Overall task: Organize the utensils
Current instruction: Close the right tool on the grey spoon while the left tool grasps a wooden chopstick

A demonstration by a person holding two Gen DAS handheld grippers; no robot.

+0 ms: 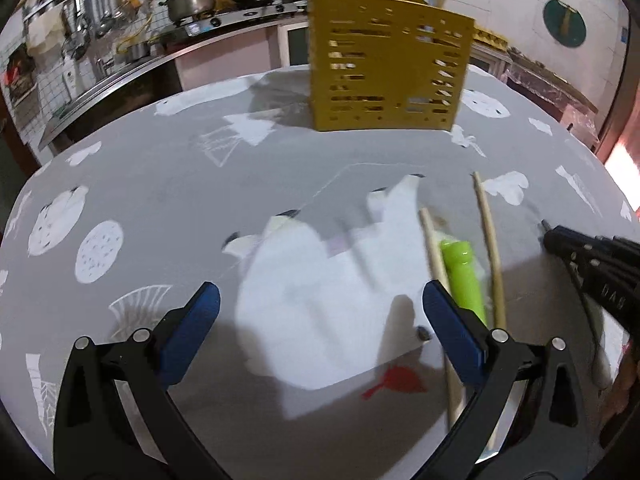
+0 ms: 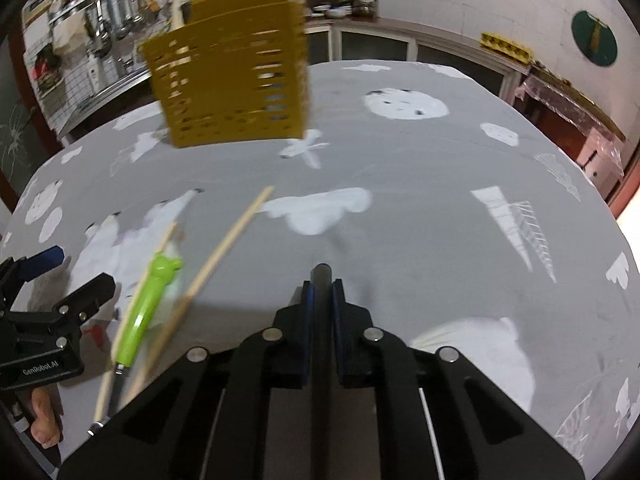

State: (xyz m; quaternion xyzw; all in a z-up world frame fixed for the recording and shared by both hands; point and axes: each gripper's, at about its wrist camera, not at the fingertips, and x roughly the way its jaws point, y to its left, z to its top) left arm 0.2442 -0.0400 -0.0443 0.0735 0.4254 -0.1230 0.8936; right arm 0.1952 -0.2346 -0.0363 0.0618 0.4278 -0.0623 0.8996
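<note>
A yellow slotted utensil holder (image 1: 388, 68) (image 2: 228, 76) stands at the far side of the grey patterned table (image 1: 160, 184) (image 2: 420, 176), with chopsticks sticking up out of it. A green-handled utensil (image 1: 464, 276) (image 2: 150, 300) lies flat between two wooden chopsticks (image 1: 489, 240) (image 2: 232, 236). My left gripper (image 1: 320, 292) (image 2: 76, 272) is open just left of them, its right finger beside the green handle. My right gripper (image 2: 322, 292) (image 1: 550, 236) is shut on a dark slim utensil handle (image 2: 322, 274), held to the right of the chopsticks. The rest of that utensil is hidden.
Behind the table runs a kitchen counter with a stove, a pot (image 1: 192, 0) and a pan. Shelves of metalware hang at the left (image 2: 104, 12). A person's hand (image 2: 42, 420) shows under the left gripper. The table's edge curves away on the right.
</note>
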